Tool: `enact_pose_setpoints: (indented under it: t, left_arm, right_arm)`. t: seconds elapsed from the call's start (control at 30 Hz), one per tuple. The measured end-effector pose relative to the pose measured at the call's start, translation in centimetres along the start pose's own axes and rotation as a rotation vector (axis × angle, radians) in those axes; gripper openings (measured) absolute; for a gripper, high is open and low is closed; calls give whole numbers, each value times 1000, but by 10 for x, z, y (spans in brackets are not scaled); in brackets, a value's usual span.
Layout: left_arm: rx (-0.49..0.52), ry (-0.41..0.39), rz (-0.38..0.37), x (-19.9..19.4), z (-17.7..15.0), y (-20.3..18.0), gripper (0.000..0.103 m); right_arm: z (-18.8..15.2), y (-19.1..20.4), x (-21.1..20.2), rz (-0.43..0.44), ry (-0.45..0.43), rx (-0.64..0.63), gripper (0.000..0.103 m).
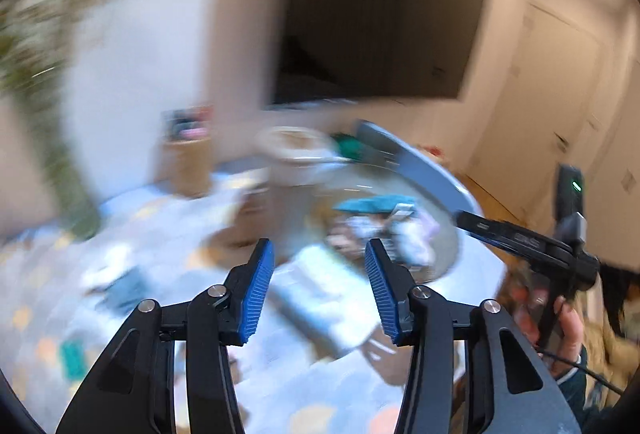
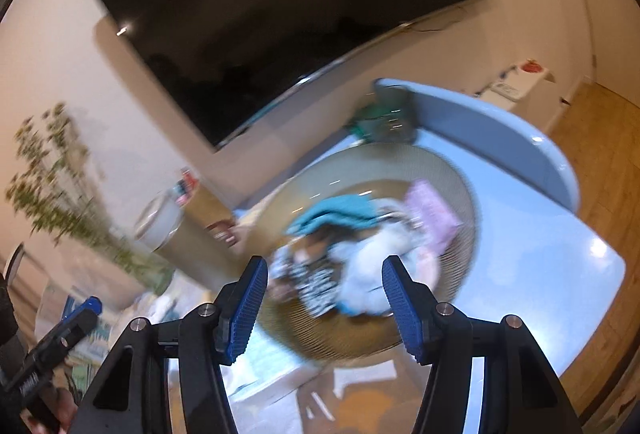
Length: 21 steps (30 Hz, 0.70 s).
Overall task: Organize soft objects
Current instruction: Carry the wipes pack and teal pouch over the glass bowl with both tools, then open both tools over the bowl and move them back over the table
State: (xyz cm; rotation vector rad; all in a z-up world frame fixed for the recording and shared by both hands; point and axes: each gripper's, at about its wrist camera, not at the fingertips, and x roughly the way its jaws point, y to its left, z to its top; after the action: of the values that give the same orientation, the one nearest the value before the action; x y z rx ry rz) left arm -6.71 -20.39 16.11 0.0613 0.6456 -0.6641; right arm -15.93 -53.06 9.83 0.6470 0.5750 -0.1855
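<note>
A round woven basket (image 2: 460, 186) on a light blue table holds a heap of soft cloths: a teal one (image 2: 340, 212), a pink one (image 2: 432, 214), white and patterned ones (image 2: 372, 266). It shows blurred in the left wrist view (image 1: 448, 250) too. My right gripper (image 2: 326, 298) is open and empty, above the basket's near side. My left gripper (image 1: 320, 286) is open and empty, above the table left of the basket. The right gripper's body (image 1: 520, 238) shows at the right of the left wrist view.
A large dark TV (image 2: 280, 14) hangs on the wall behind. A cardboard box (image 1: 188, 162) with small items, a glass jar (image 2: 160, 222) and a leafy plant (image 2: 60, 202) stand at the table's far side. A curved blue chair back (image 2: 500, 130) sits behind the basket. Papers (image 1: 320, 298) lie on the table.
</note>
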Motion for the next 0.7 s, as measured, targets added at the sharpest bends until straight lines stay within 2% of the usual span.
enact_pose_setpoints:
  t: [0.07,0.13,0.17,0.2,0.3,0.47,0.63,0.7]
  left_arm:
    - [-45,-24,78,-24,-7,30,47]
    - [-104,-40,176,-51,-19,65,62]
    - [-135,-53,209,-62,-26,80,74]
    - [-163,-70,232,-73,-33,94,77]
    - [-234,-101,283,-100,-57,133,77]
    - [-328,-81,331,-111,-88,178,77]
    - [-363,14,328,-82,-116,209,77]
    - [-364,54,326,-68,-127,216,77]
  right_arm:
    - [-10,22,0,33,8,-29,58]
    - [-21,47,1,66,19,-72,58]
    - [-25,58,1,81,24,-90,58]
    - [-31,69,1,99,29,-110,58]
    - [-51,109,3,147,51,-197,58]
    - [-91,174,15,202,104,-346,58]
    - [-132,211,41,220,158,-441,58]
    - [-145,220,57,215,199,-467,62]
